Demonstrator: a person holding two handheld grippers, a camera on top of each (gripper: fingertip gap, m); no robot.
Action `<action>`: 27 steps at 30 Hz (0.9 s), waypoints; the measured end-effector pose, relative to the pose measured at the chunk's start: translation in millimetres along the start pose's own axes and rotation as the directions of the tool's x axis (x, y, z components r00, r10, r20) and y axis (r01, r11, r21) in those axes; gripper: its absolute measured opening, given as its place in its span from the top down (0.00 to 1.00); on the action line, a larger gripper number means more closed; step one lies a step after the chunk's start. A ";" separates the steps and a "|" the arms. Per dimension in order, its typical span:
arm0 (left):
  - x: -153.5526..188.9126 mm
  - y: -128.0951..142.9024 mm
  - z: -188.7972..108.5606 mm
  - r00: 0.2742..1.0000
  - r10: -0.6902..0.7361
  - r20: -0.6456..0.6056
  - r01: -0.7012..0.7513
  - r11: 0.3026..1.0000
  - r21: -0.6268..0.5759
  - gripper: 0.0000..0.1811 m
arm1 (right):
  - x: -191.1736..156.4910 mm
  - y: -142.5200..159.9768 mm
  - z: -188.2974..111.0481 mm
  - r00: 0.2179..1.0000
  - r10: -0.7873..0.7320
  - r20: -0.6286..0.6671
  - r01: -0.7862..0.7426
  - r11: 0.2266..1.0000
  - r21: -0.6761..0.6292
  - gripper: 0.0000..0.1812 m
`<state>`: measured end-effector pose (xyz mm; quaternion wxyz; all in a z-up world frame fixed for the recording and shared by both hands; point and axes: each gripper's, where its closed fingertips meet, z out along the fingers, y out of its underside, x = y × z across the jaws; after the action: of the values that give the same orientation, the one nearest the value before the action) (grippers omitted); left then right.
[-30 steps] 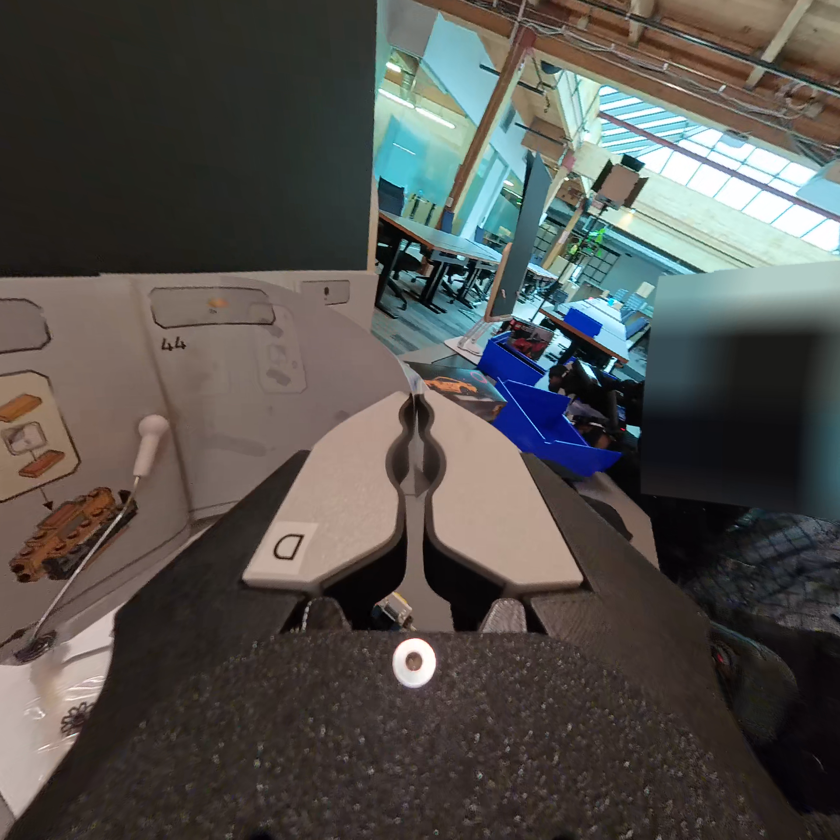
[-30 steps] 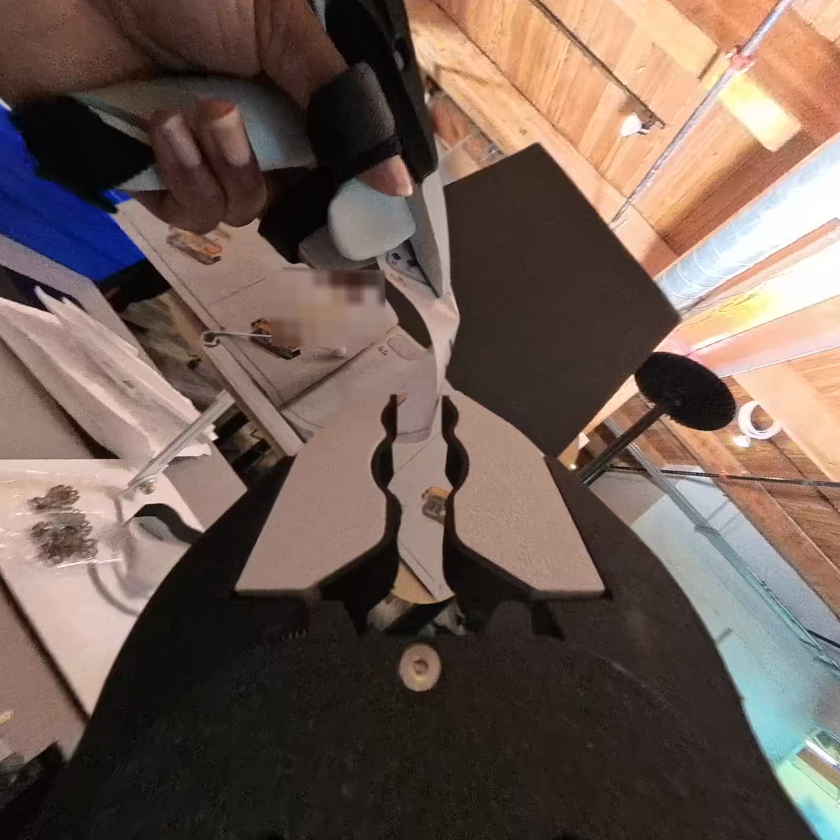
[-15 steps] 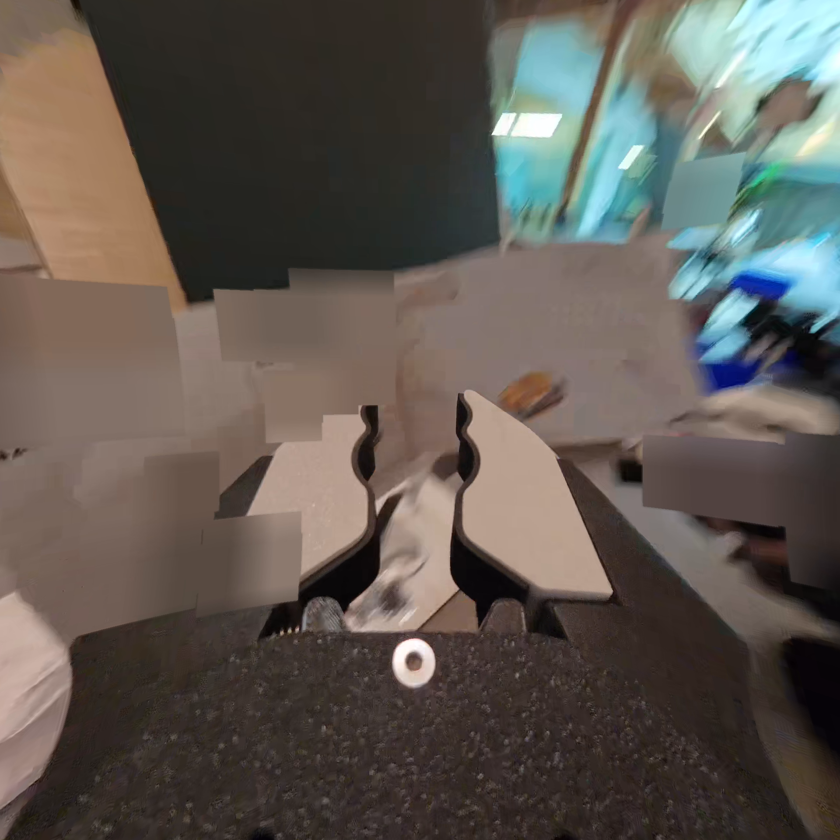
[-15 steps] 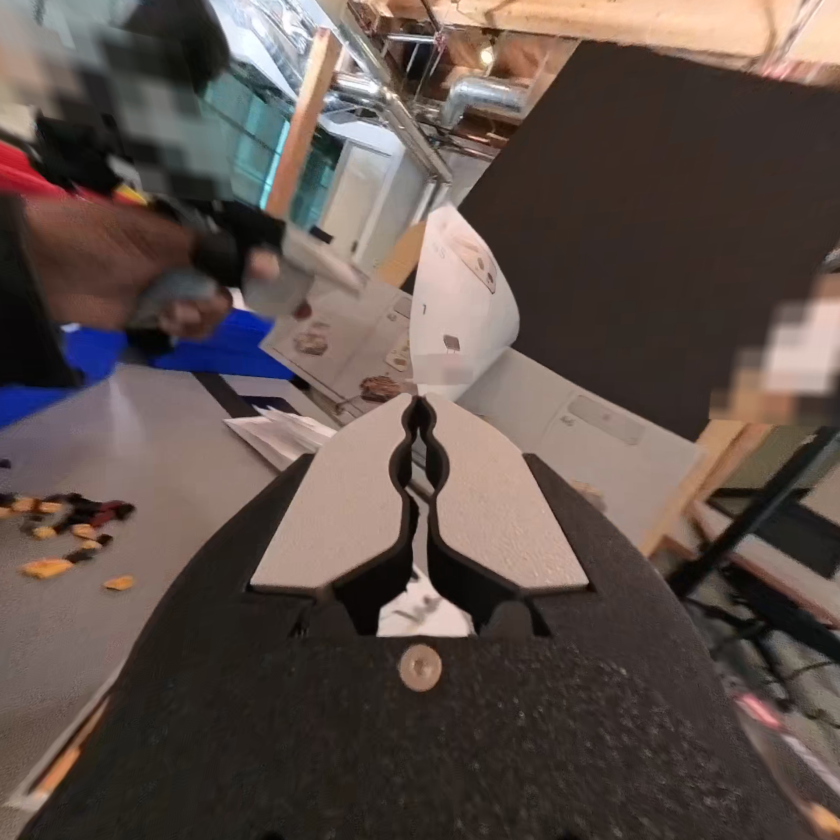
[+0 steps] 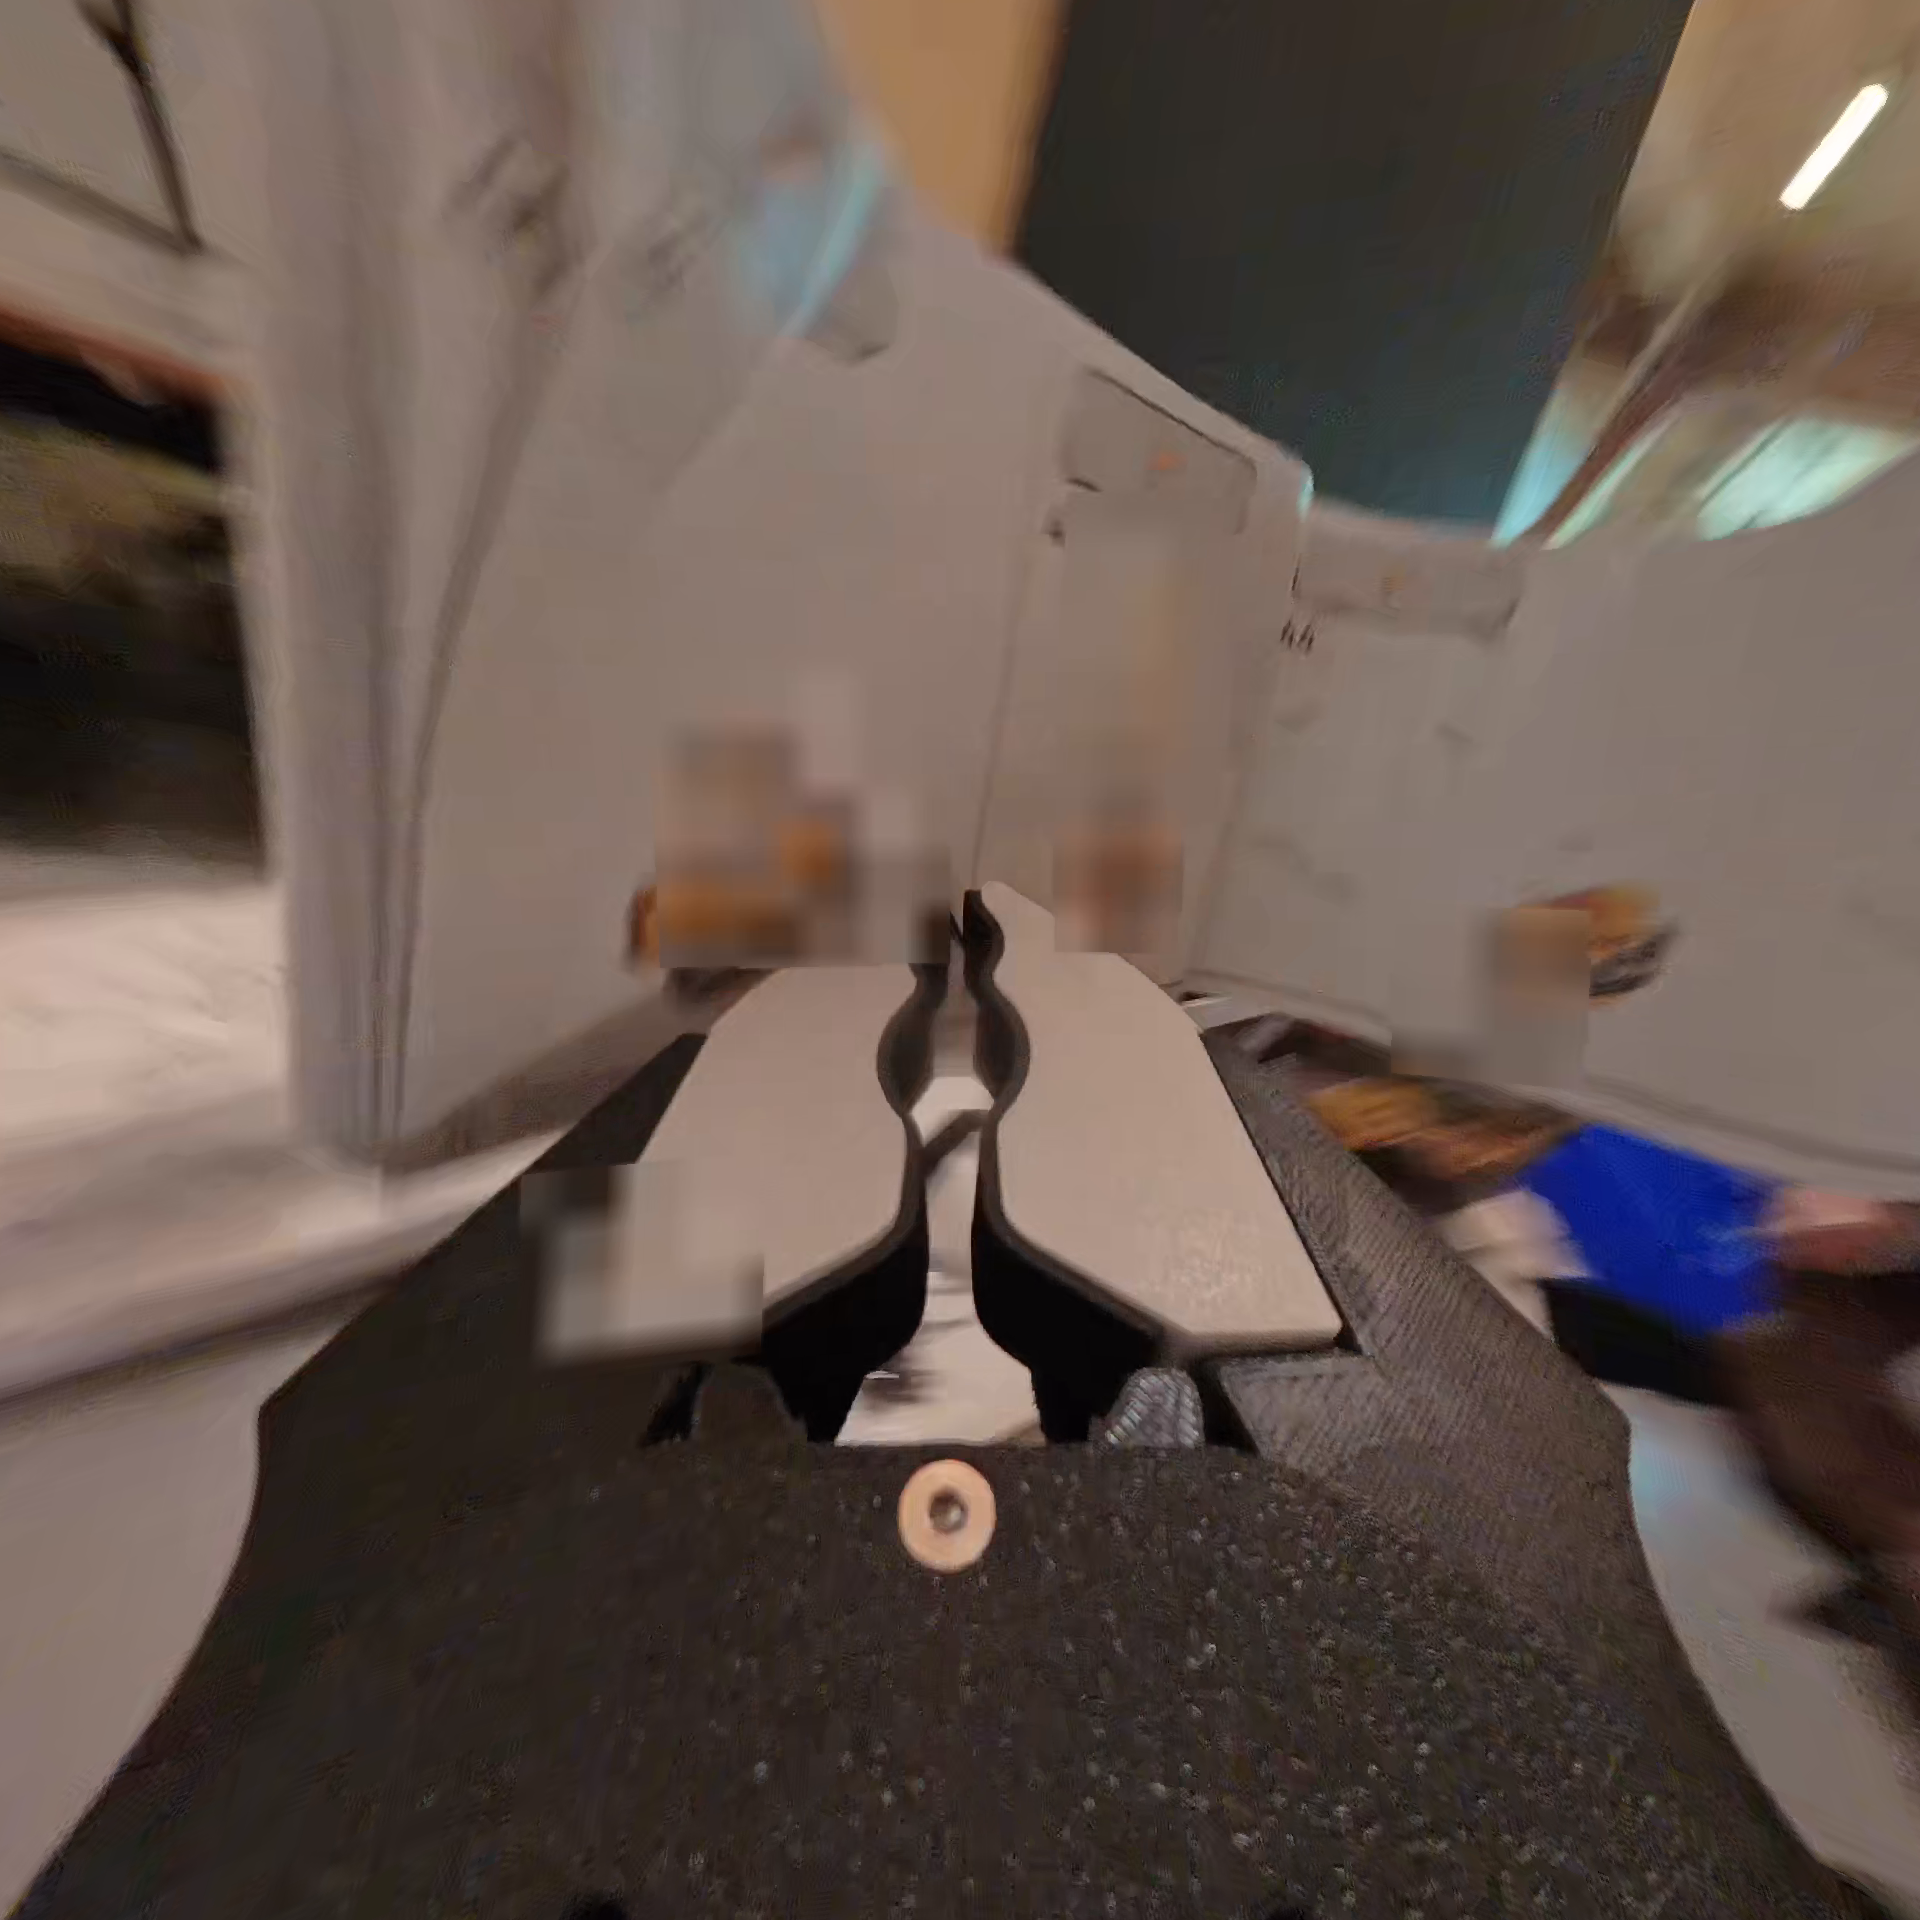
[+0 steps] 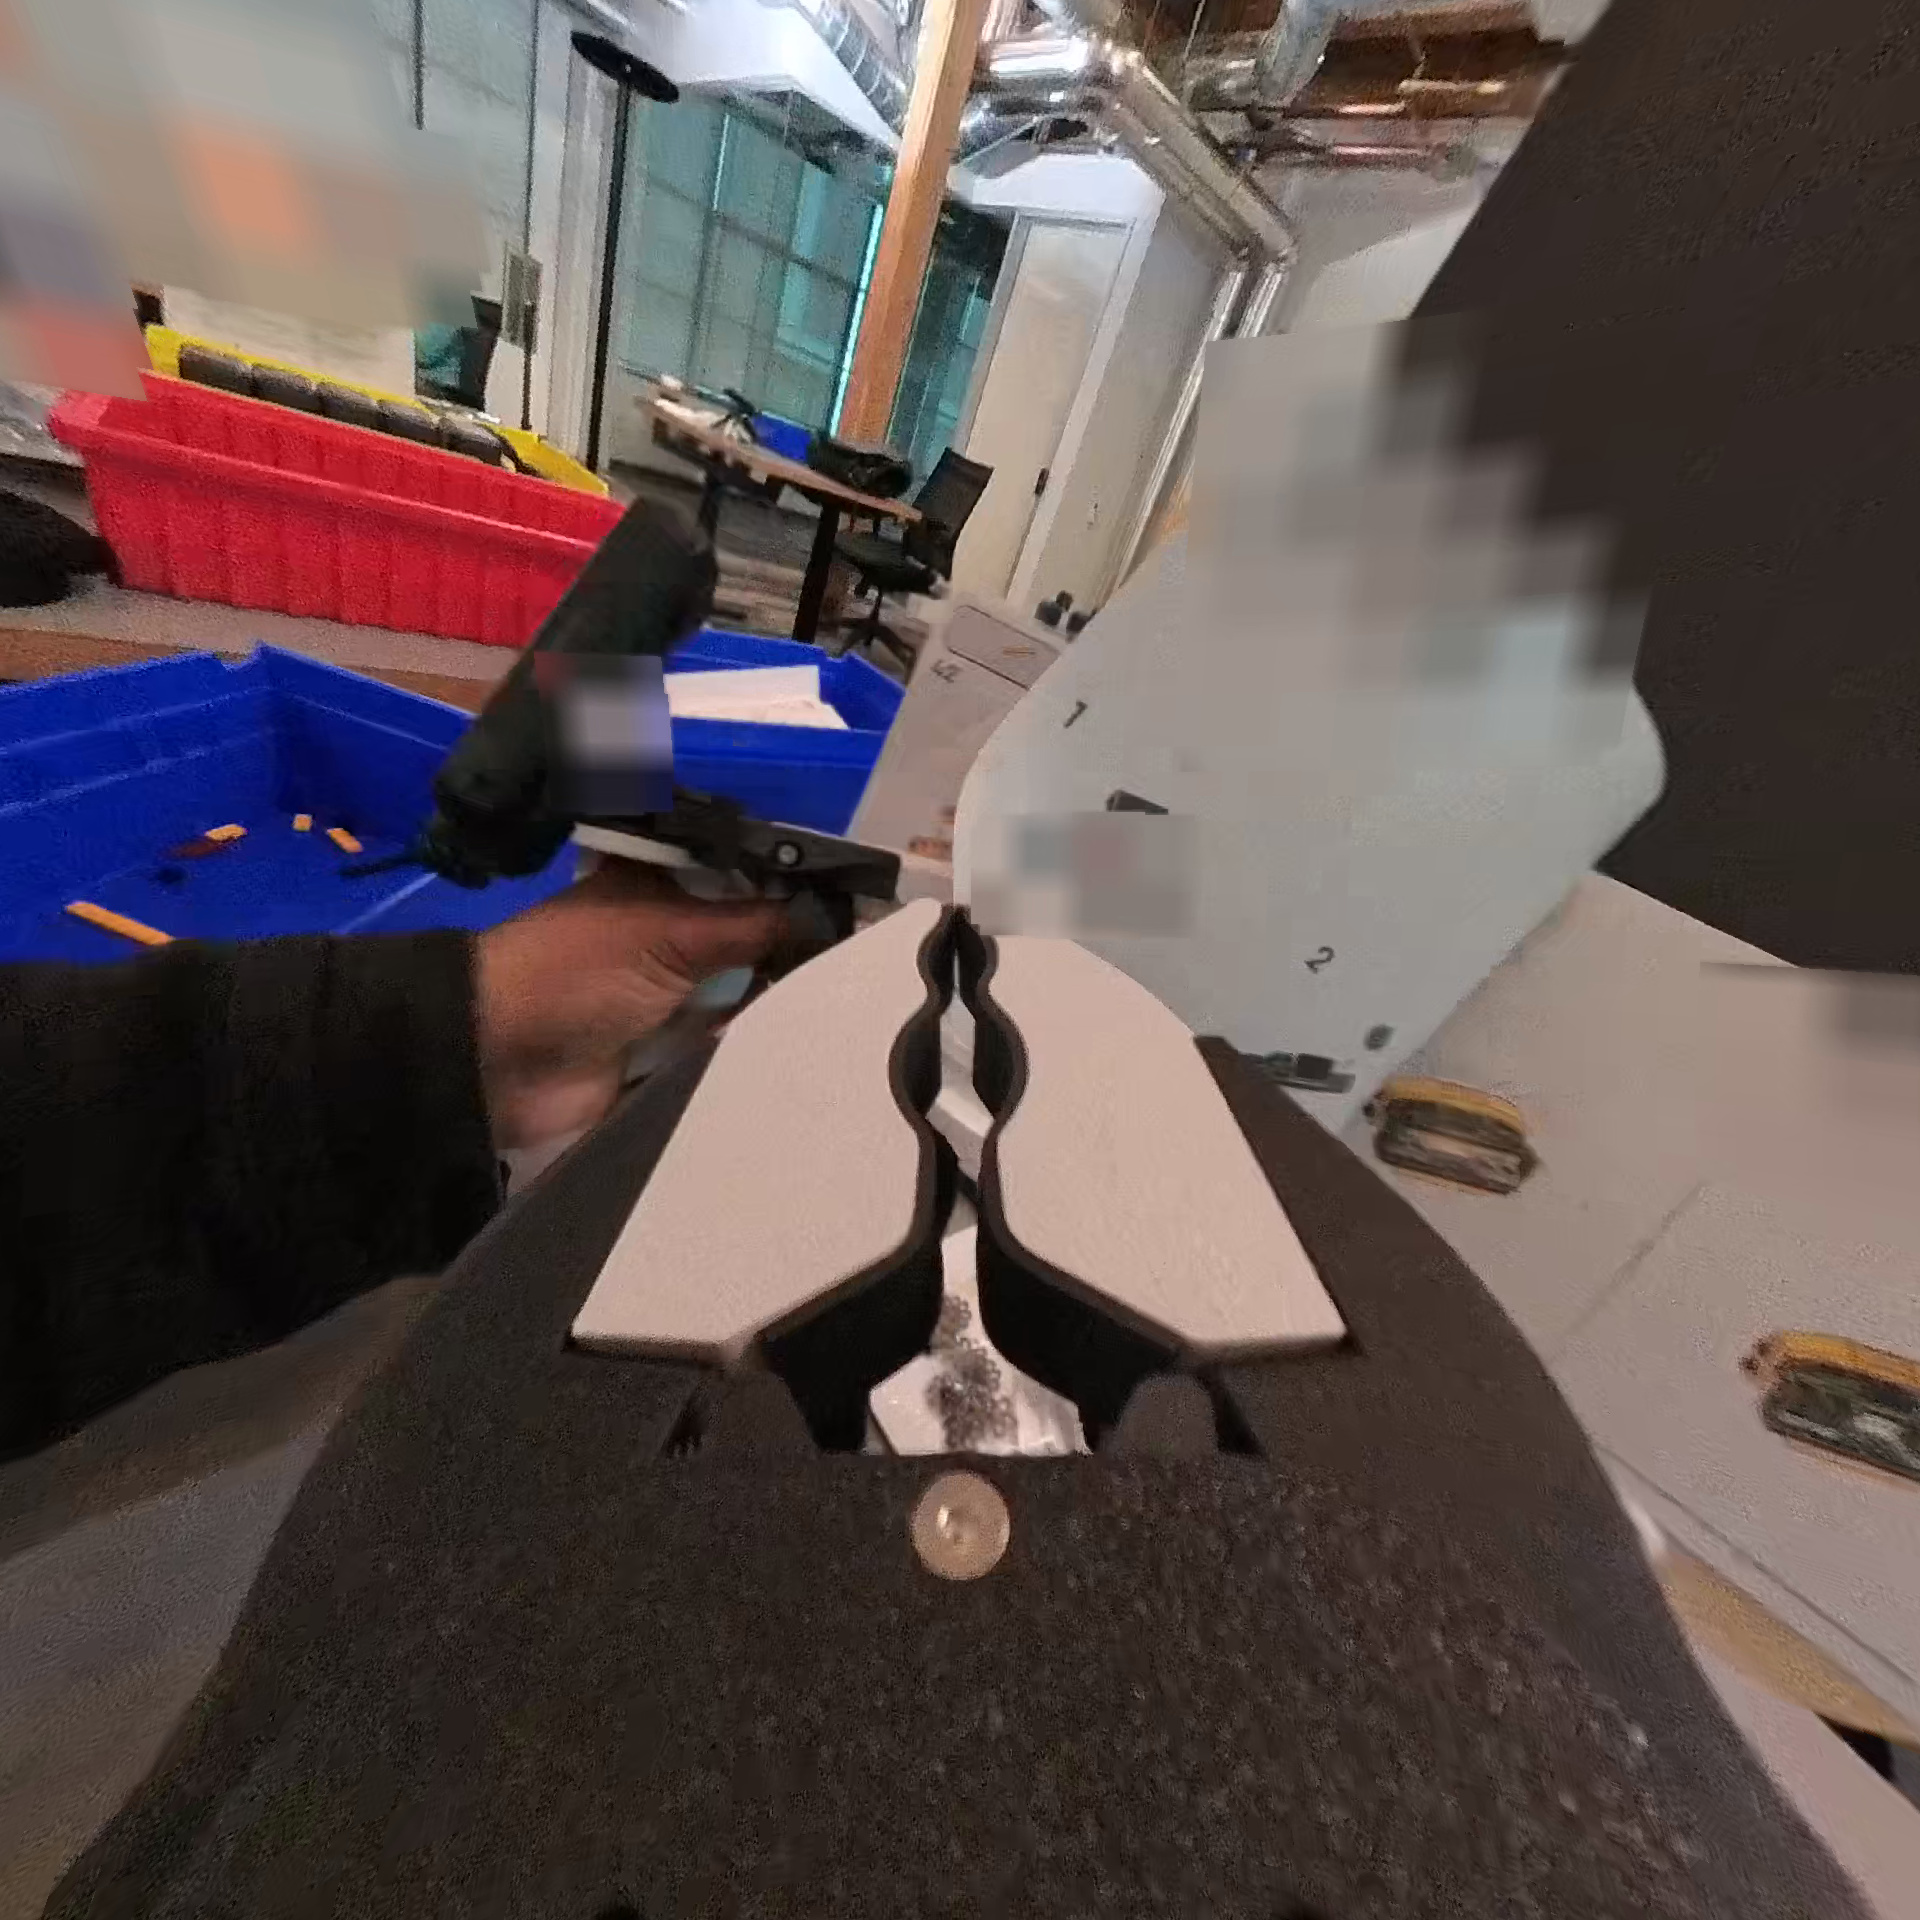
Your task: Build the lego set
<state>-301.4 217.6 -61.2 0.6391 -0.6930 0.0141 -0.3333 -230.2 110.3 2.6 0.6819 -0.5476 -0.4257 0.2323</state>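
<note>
Right claw [image 6: 953, 920] pinched on curled booklet page [image 6: 1247, 831]; left claw [image 5: 961, 914] nearly closed, empty, facing booklet [image 5: 831, 623] spine.

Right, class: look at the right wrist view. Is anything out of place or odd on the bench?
One booklet page curls up off the instruction booklet instead of lying flat, right ahead of the right claw. A few orange pieces lie scattered in the blue bin. Nothing looks damaged.
</note>
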 end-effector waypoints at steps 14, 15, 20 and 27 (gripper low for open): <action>-14.7 28.8 -15.0 0.808 -0.492 -0.323 0.552 0.824 0.125 0.98 | -25.9 64.3 138.1 0.994 -0.088 0.065 0.105 0.939 -0.327 0.99; -15.5 30.2 -14.5 0.798 -0.504 -0.330 0.567 0.813 0.129 0.98 | -27.2 66.0 142.7 0.994 -0.088 0.071 0.107 0.933 -0.343 0.99; -17.9 32.6 -13.6 0.790 -0.514 -0.334 0.580 0.804 0.132 0.98 | -34.9 69.7 163.0 0.988 -0.113 0.101 0.143 0.916 -0.376 0.98; -16.9 28.3 -13.4 0.801 -0.499 -0.330 0.564 0.814 0.139 0.98 | -66.6 14.0 135.0 0.941 -0.029 0.338 0.078 0.988 -0.131 0.81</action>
<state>-309.5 208.2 -94.5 0.5861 -0.5360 -0.1314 -0.5933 -376.1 136.3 -27.2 0.5647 -0.5358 -0.5655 0.2723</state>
